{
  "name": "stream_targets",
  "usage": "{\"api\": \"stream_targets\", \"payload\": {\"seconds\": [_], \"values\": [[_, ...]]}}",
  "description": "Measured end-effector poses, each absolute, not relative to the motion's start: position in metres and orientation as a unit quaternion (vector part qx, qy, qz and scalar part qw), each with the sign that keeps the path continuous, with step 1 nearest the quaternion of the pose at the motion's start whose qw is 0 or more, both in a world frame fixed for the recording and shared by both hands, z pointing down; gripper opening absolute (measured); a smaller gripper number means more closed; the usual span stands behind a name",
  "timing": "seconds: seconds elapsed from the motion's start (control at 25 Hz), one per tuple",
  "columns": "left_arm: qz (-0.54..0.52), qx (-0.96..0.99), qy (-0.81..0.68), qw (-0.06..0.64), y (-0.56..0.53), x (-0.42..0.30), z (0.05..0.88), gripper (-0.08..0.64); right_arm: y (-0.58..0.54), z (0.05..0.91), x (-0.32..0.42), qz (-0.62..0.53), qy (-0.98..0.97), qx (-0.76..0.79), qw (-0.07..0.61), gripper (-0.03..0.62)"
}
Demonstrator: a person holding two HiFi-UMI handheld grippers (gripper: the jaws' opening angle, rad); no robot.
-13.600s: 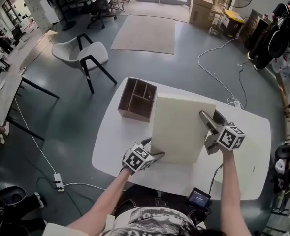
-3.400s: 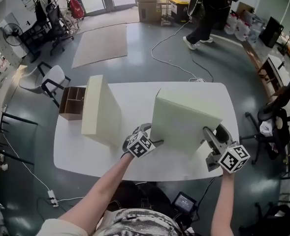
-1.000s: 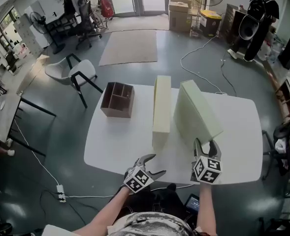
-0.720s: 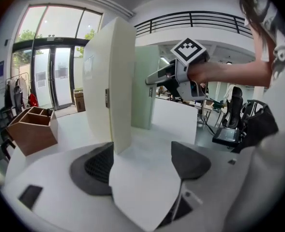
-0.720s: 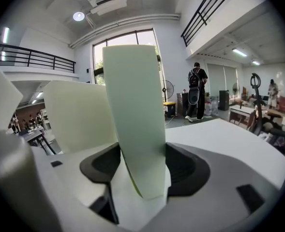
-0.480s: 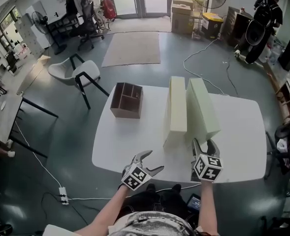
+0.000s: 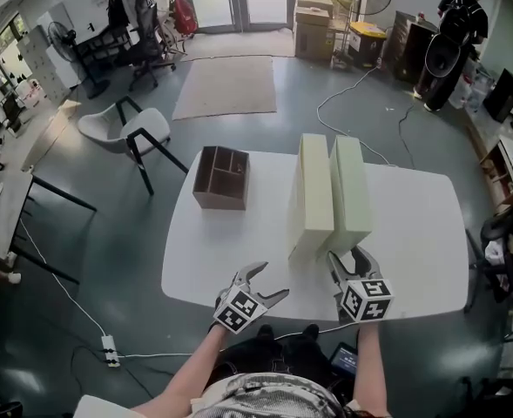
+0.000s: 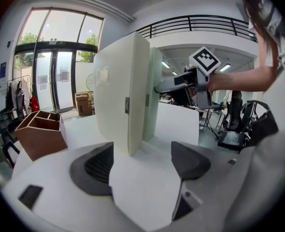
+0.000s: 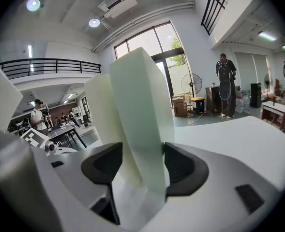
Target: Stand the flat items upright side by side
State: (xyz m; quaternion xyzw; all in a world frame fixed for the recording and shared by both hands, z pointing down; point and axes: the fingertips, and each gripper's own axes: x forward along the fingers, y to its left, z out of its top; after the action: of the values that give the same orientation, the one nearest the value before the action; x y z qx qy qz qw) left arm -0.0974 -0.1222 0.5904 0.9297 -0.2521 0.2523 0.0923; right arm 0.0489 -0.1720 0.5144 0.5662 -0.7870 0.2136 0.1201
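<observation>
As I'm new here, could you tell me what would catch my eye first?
Two pale slabs stand upright side by side on the white table: the left slab and the right slab. On the right gripper, the jaws have just been closing with the right slab's near end between them; the left gripper hangs open and empty beside it.

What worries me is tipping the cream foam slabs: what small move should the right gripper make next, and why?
Probably ease the right gripper straight back, off the right cream foam slab, whose near edge lies between jaws that have just been closing, one pad not touching. It and the left cream foam slab already stand upright side by side.
</observation>
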Motion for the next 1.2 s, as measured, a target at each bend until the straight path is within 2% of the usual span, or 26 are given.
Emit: {"api": "stream_targets", "payload": {"seconds": [1.2], "values": [[0.215,0.939,-0.249,0.098,-0.098,-0.109,0.566,0.380,-0.150,0.518,0.043,0.199,-0.778,0.576,0.155,0.259]]}}
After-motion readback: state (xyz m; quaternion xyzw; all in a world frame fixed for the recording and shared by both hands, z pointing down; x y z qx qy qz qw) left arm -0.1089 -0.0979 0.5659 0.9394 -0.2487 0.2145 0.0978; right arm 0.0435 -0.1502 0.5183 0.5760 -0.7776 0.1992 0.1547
